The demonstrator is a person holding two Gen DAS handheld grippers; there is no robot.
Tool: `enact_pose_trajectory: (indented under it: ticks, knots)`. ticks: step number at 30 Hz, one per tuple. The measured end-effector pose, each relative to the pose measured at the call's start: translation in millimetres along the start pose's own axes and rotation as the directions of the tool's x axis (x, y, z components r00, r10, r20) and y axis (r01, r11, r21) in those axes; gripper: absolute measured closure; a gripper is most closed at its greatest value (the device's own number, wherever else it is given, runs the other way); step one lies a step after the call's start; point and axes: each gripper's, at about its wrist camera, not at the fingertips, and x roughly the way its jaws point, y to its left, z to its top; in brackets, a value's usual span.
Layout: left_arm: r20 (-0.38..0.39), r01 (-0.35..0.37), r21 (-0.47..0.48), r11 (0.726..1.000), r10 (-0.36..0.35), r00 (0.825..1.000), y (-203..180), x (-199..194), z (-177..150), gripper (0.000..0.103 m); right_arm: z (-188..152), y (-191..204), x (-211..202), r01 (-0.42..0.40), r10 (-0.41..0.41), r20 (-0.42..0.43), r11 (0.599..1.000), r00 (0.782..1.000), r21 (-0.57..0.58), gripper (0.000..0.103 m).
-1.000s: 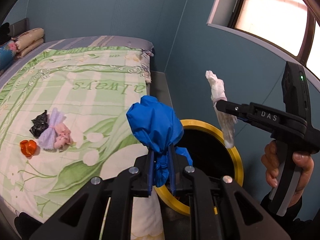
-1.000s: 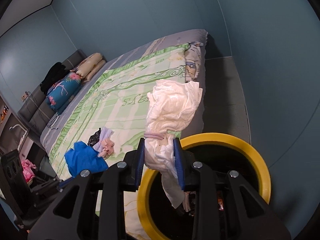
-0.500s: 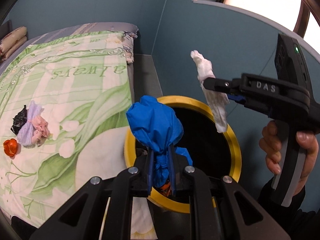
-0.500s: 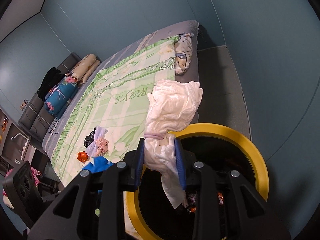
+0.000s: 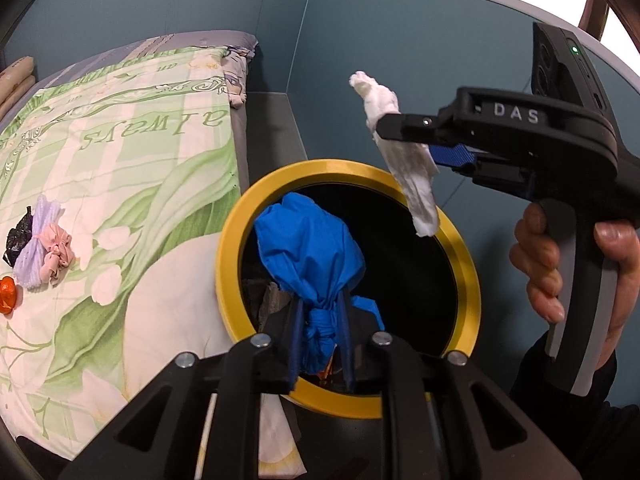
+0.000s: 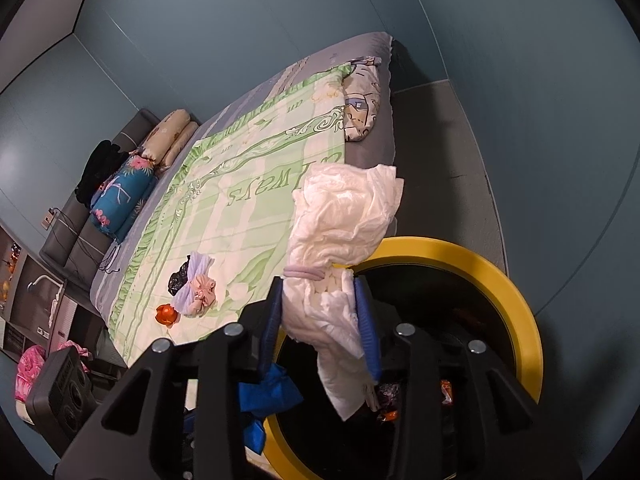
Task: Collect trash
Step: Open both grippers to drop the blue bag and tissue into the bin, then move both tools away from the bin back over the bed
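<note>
My left gripper [image 5: 320, 320] is shut on a knotted blue bag [image 5: 310, 252] and holds it over the mouth of the black bin with a yellow rim [image 5: 228, 248]. My right gripper [image 6: 320, 316] is shut on a crumpled white wad [image 6: 340, 216] and holds it above the same bin's rim [image 6: 516, 300]. In the left wrist view the right gripper [image 5: 404, 134] hangs over the bin's far side with the white wad [image 5: 408, 164]. A blue bag shows in the right wrist view [image 6: 272, 396].
On the green bedspread [image 5: 120, 152] lie a lilac, pink and black bundle [image 5: 44, 248] and an orange wrapper [image 5: 8, 294]; both also show in the right wrist view, bundle [image 6: 196, 284], wrapper [image 6: 166, 314]. Pillows [image 6: 120, 196] lie at the bed's far end. Blue walls stand close behind the bin.
Both grippers have moved from beside the bed to over the bin's opening, still holding their trash. The blue bag now hangs over the bin mouth.
</note>
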Motion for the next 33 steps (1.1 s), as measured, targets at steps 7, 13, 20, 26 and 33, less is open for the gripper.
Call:
enact_pose_trajectory:
  ticks: [7,13,20,26,33]
  knots:
    - [0.018,-0.002,-0.017,1.000,0.002,1.000,0,-6,-4,0.051,1,-6,-3,0.002,-0.002,0.017,1.000,1.000,0.024,0.059]
    - [0.032,-0.012,-0.032,0.999,0.013,0.999,3,-10,0,0.038,4,-10,-10,0.000,-0.002,0.048,0.999,0.999,0.043,0.052]
    - [0.043,-0.040,-0.049,0.998,0.042,0.998,11,-15,2,0.028,6,-7,-12,-0.011,0.009,0.060,0.999,0.998,0.036,0.046]
    - [0.079,-0.079,-0.060,0.995,0.084,0.993,23,-27,4,0.020,7,0,-10,-0.024,0.022,0.063,1.000,0.998,0.017,0.039]
    - [0.118,-0.130,-0.113,0.985,0.143,0.983,51,-44,4,0.016,6,25,-3,-0.055,0.057,0.045,0.997,0.997,-0.046,0.030]
